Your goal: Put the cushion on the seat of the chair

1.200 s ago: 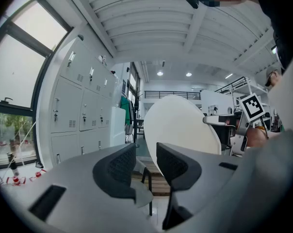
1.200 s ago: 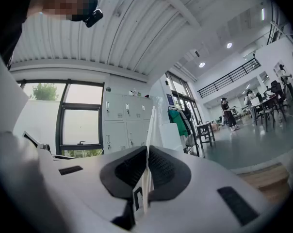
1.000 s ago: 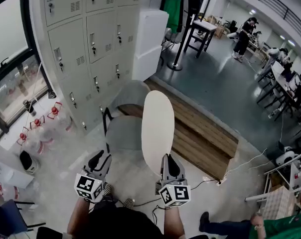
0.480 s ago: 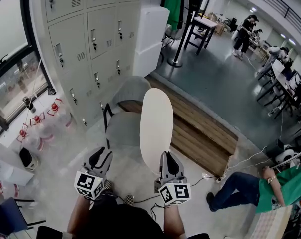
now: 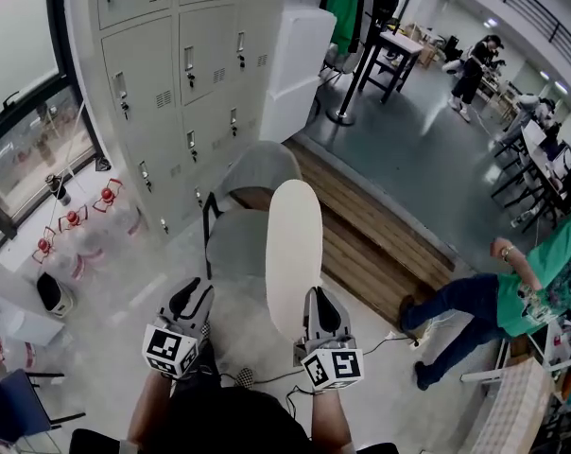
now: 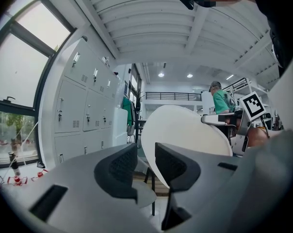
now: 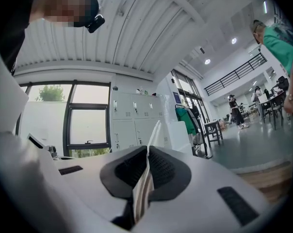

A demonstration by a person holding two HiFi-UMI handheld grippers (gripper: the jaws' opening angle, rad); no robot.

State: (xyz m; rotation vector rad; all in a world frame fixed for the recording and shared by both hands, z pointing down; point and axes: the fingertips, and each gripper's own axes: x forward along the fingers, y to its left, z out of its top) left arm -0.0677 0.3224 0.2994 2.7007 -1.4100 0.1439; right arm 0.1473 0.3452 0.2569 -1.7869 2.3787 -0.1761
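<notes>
A round cream cushion [image 5: 294, 253] stands on edge in the air, gripped at its near rim by my right gripper [image 5: 320, 303], whose jaws are shut on it; the rim [image 7: 145, 178] shows pinched between the pads. The grey chair [image 5: 240, 239] with black legs stands just beyond, its seat under the cushion's left side. My left gripper [image 5: 193, 298] hovers left of the cushion, near the chair's front edge. Its jaws are closing, with a narrow gap and nothing between them. In the left gripper view the cushion [image 6: 185, 132] rises behind the jaws [image 6: 145, 166].
Grey lockers [image 5: 186, 93] line the wall behind the chair. A low wooden platform [image 5: 380, 244] lies to the right of it. A person in green [image 5: 531, 287] walks at the right. Cables [image 5: 267, 378] lie on the floor near my feet. Bottles [image 5: 73, 220] stand at left.
Both grippers and the cushion have moved slightly toward the chair. The left jaws have narrowed. The person in green has walked further into view at the right.
</notes>
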